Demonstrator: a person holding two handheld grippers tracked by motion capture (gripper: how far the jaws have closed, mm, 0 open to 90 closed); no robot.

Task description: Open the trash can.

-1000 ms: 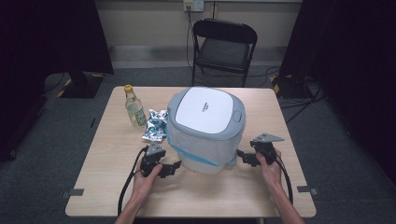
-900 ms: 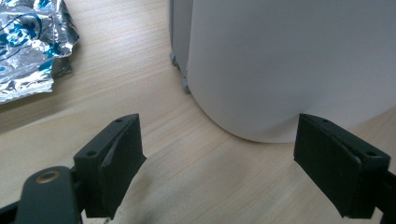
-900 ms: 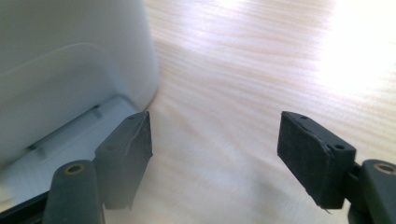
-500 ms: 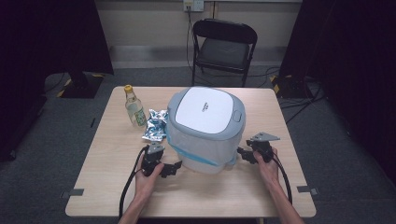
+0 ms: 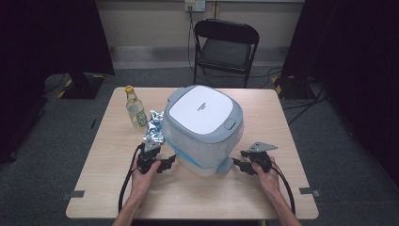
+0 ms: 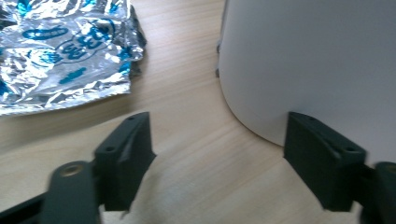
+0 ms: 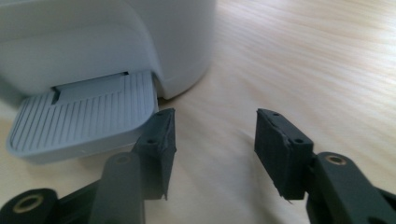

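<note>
A large white appliance with a grey lid stands in the middle of the table. My left gripper lies low on the table at the appliance's front left, open, with one jaw next to the white wall. My right gripper sits at the front right, open, beside the ribbed grey tab that sticks out at the appliance's base. Nothing is between either pair of jaws.
A crumpled silver and blue foil packet lies left of the appliance. A small bottle with a yellow cap stands behind the packet. A black folding chair stands beyond the table's far edge. Bare wood lies along the near edge.
Both grippers have edged inward toward the appliance's base. The appliance, the packet and the bottle have not moved.
</note>
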